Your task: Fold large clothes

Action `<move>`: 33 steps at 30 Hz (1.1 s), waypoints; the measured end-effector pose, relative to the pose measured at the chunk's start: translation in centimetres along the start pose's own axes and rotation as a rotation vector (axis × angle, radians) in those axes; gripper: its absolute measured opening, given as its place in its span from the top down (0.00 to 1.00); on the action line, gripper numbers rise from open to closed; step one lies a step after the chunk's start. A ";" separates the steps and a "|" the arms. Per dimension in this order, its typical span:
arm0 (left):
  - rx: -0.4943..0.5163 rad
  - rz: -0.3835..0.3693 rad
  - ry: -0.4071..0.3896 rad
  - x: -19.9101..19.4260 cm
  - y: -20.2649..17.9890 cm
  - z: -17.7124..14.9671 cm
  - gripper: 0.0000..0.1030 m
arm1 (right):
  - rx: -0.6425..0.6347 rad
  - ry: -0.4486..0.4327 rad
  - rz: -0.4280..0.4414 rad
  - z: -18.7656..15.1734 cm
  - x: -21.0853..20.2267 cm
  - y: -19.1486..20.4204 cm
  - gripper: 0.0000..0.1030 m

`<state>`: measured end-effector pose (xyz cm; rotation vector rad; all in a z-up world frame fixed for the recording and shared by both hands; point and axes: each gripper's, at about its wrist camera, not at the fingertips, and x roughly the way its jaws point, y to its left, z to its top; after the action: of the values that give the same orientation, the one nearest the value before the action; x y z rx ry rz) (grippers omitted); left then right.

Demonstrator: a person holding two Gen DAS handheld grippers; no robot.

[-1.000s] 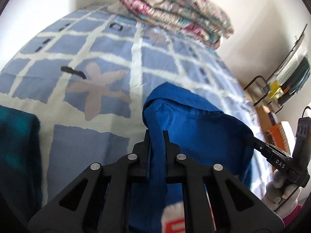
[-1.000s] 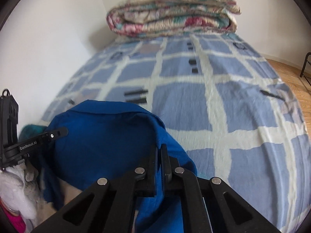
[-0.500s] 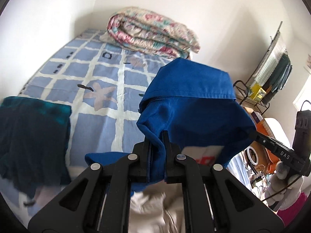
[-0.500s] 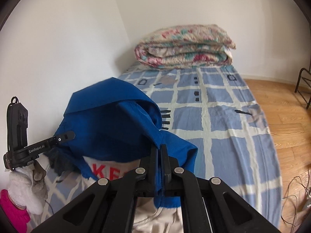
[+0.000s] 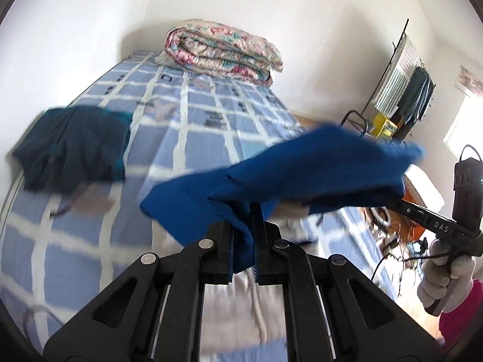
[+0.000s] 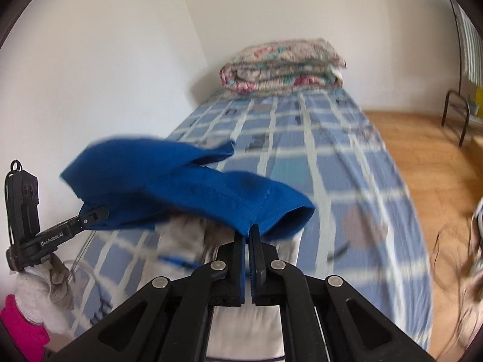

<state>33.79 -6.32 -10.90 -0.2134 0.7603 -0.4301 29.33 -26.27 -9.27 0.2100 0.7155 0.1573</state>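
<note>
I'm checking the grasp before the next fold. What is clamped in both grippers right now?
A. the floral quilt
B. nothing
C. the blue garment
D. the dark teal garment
C: the left gripper and the right gripper are each shut on an edge of the blue garment, stretched between them above the bed.

White lettering reading "DAS" is showing along the black finger of the right gripper [image 5: 395, 200], seen from the left wrist camera at the right edge of the frame. In the right wrist view, white lettering reading "GenRobot.AI" is running along the black finger of the left gripper [image 6: 104, 211] at the lower left. No other writing is coming through legibly in either view.
</note>
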 end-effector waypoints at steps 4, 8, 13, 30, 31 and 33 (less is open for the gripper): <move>-0.009 0.008 0.052 -0.7 0.5 -5.4 0.94 | 0.024 0.056 0.018 -6.2 -0.6 0.1 1.00; 0.031 0.037 0.118 -0.8 0.6 -10.6 0.93 | 0.019 0.127 0.030 -11.3 0.0 0.0 1.00; 0.083 0.045 0.263 -2.3 1.0 -16.1 0.93 | 0.000 0.215 0.049 -15.8 -0.9 -0.7 0.93; -0.447 -0.087 0.183 1.2 10.4 -11.1 0.43 | 0.262 0.230 0.133 -13.6 3.6 -4.9 0.27; -0.440 -0.086 0.196 2.0 10.3 -11.2 0.43 | 0.227 0.249 0.103 -13.6 4.7 -4.3 0.30; -0.436 -0.105 0.228 3.3 10.3 -11.8 0.62 | 0.208 0.271 0.087 -13.7 6.0 -4.0 0.47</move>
<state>30.70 0.95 -24.80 -0.6219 1.0669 -0.3877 25.02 -26.94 -24.07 0.4245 0.9941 0.1968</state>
